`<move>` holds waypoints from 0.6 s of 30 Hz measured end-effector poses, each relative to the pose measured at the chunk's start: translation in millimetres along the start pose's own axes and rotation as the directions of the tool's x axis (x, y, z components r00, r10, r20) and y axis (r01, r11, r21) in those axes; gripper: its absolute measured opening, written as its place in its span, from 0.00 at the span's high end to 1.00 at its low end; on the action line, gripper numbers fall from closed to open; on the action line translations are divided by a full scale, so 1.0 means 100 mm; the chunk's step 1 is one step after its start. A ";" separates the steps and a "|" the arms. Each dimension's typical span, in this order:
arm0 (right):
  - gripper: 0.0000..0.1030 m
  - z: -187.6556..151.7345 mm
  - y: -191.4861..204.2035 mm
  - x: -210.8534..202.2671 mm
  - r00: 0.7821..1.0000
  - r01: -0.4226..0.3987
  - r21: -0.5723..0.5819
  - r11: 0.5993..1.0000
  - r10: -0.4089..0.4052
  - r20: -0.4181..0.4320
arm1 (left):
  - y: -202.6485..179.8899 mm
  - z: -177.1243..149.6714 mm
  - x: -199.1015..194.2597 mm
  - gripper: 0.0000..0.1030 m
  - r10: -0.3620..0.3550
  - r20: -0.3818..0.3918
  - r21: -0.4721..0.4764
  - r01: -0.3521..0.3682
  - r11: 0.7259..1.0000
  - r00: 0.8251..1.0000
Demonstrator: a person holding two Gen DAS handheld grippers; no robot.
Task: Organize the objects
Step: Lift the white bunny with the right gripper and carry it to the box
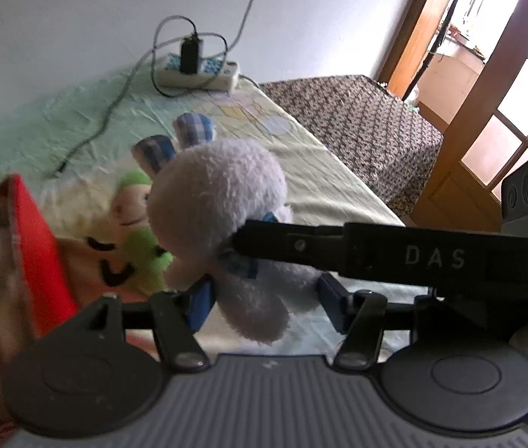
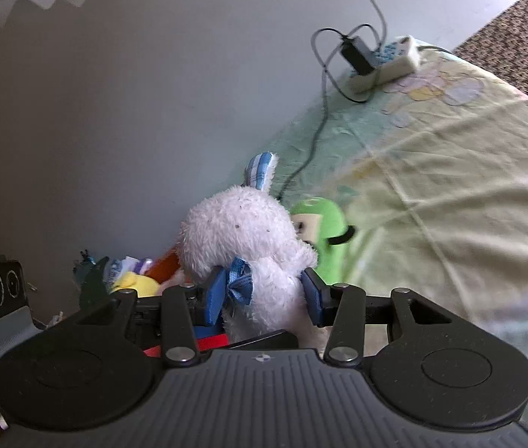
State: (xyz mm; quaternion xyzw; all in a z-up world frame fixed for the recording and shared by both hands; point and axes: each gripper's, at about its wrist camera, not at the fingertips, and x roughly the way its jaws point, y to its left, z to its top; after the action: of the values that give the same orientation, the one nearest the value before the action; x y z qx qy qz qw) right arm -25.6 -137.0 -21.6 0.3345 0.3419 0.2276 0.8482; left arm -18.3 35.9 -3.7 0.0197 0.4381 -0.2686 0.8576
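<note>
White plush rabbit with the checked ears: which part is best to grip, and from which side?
Grip the white plush rabbit across its narrow neck and upper body, by the blue bow, coming from its sides. The round head above and the body below bulge wider than that waist, so the fingers should seat there without sliding off. The right gripper already straddles this spot.

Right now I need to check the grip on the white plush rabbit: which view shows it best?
The right wrist view: the right hand-held gripper has its blue pads on either side of the white plush rabbit. The left wrist view shows the rabbit's back, with the right hand-held gripper's finger reaching in from the side.
</note>
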 end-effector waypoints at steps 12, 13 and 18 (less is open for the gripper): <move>0.54 -0.18 0.72 0.20 0.997 -0.073 -0.049 0.996 0.074 0.036 | 0.39 -0.14 -0.68 0.40 0.055 0.098 0.028 -0.058 0.998 0.994; 0.54 -0.20 0.78 0.23 0.996 -0.081 -0.054 0.995 0.083 0.035 | 0.43 -0.16 -0.75 0.39 0.063 0.108 0.028 -0.066 0.997 0.992; 0.54 -0.28 1.13 0.43 0.990 -0.139 -0.074 0.987 0.141 0.017 | 0.69 -0.26 -1.06 0.38 0.108 0.160 0.003 -0.110 0.994 0.981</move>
State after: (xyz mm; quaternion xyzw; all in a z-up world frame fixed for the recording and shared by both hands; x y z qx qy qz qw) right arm -35.4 -22.5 26.3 0.3292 0.2994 0.2952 0.8455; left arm -54.3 148.7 46.9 0.0272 0.3648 -0.2244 0.9032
